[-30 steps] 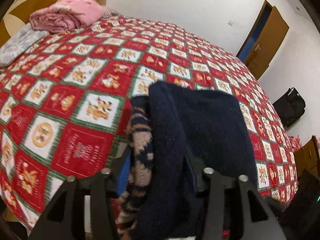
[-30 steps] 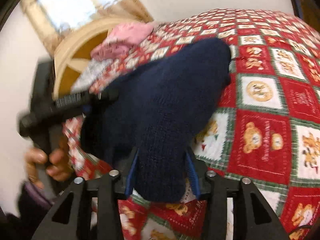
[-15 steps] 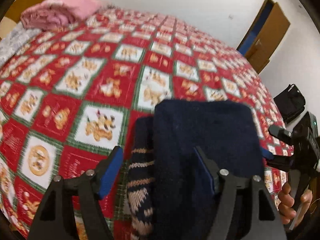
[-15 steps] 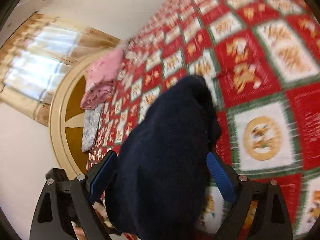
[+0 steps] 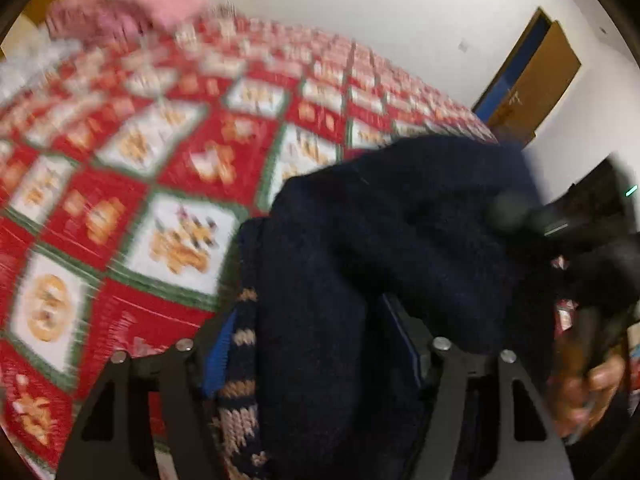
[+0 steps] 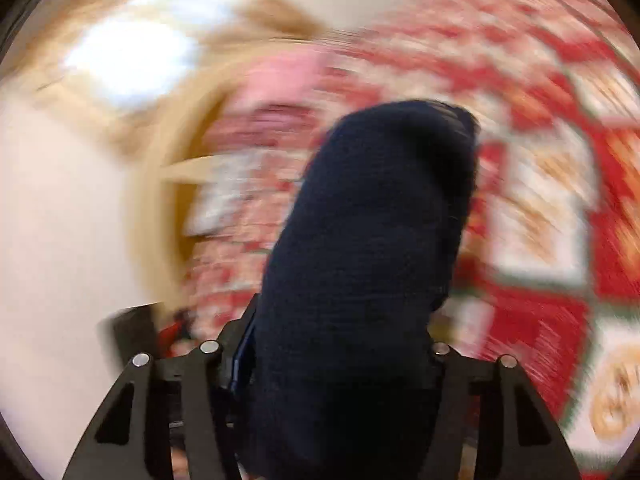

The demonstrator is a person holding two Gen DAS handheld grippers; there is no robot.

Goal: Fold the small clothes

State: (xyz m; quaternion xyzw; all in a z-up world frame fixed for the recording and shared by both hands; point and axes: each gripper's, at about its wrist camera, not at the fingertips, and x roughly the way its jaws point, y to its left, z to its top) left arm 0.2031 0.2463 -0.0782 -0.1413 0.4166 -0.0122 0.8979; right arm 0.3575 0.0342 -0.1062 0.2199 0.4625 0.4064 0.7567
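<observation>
Right at the centre of both views is a navy knitted sweater (image 5: 400, 240), bunched and lifted above the bed, with a band of tan-and-navy patterned knit (image 5: 240, 360) showing along its left edge in the left wrist view. The left hand-held gripper (image 5: 316, 344) is closed on the sweater: dark wool fills the gap between its blue-padded fingers (image 5: 218, 348), pressed against both pads. The right hand-held gripper (image 6: 340, 344) likewise clamps the sweater (image 6: 372, 240), a thick fold of it standing up between the two fingers and hiding most of the pads; only a sliver of blue pad shows on the left side.

To the right of the sweater in the left wrist view, the black body of the other gripper (image 5: 592, 240) sits close against the cloth, with the person's hand (image 5: 588, 392) below it.

Beneath and behind the sweater spreads a red, white and green patchwork bedspread (image 5: 132, 184) with bear motifs. Beyond the sweater, at the far end of the bed, lies a pink folded blanket (image 5: 132, 8), blurred. Past the bed to the right of the sweater stands a brown door (image 5: 532, 76) in a white wall (image 5: 380, 12). The right wrist view is heavily motion-blurred.
</observation>
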